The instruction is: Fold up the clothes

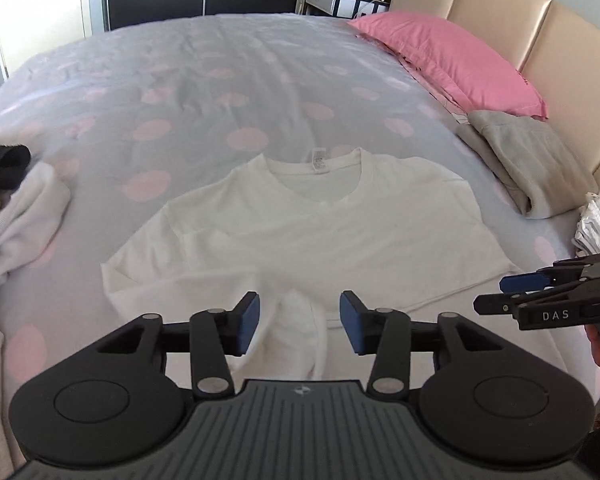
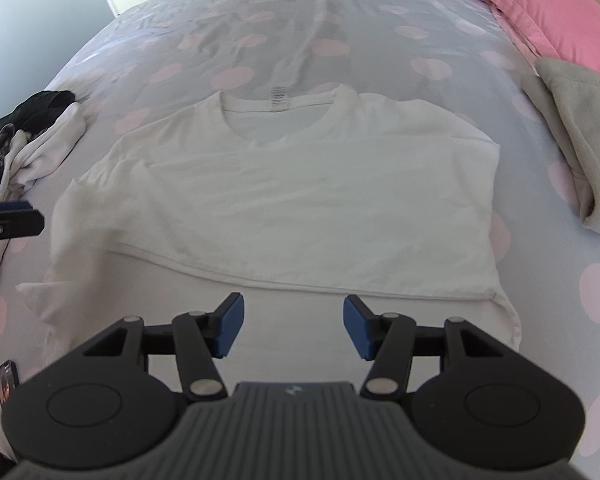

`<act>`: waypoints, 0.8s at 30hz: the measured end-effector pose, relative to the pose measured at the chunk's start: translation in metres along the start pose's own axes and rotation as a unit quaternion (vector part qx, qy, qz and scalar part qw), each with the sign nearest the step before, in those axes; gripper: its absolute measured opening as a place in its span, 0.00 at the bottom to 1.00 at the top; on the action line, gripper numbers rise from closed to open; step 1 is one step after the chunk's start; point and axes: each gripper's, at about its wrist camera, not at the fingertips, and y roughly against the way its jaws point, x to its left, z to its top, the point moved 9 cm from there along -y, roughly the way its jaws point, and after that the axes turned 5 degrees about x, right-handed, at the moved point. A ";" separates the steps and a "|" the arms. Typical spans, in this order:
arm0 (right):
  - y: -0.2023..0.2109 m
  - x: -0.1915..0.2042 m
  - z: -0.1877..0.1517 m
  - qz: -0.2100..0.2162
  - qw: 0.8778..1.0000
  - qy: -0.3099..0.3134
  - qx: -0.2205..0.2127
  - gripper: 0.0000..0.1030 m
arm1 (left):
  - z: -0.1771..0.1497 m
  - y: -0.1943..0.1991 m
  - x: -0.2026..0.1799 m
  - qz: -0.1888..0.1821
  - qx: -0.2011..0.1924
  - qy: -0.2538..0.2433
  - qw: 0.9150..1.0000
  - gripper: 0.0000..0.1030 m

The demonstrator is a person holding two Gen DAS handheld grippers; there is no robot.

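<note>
While both tools hang over the near edge of the bed (image 1: 228,92), a white T-shirt (image 2: 300,184) lies spread flat on the dotted cover, neck opening and label toward the far side, its lower part folded up so a hem line runs across the front. The left tool (image 1: 300,322) has its blue pads parted with nothing pressed between them; a bunched white bit of the shirt sits in the gap below, and I can't tell whether it touches either pad. The right tool (image 2: 293,326) is likewise parted and empty, poised above the near fold of the shirt. From the left wrist view the right tool shows at the right edge, near the shirt's corner. A pink pillow (image 1: 452,60) rests against the padded headboard (image 1: 512,12), with a folded grey garment (image 1: 528,168) just beside it. At the left edge lies a heap of white and dark clothes (image 2: 32,140), apart from the shirt. A phone (image 2: 6,380) lies on the cover near the left corner
</note>
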 end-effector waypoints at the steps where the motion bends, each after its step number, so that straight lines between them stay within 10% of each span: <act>1: 0.000 0.005 0.000 0.003 1.000 0.006 0.000 0.57 | -0.001 0.001 0.003 0.002 0.002 0.002 1.000 0.41; 18: -0.012 0.078 -0.013 0.016 0.994 0.107 0.021 0.57 | -0.071 -0.026 0.050 0.062 0.121 -0.010 0.991 0.44; 24: -0.013 0.081 -0.016 0.013 0.993 0.116 0.022 0.57 | -0.076 -0.028 0.049 0.039 0.137 0.002 0.990 0.10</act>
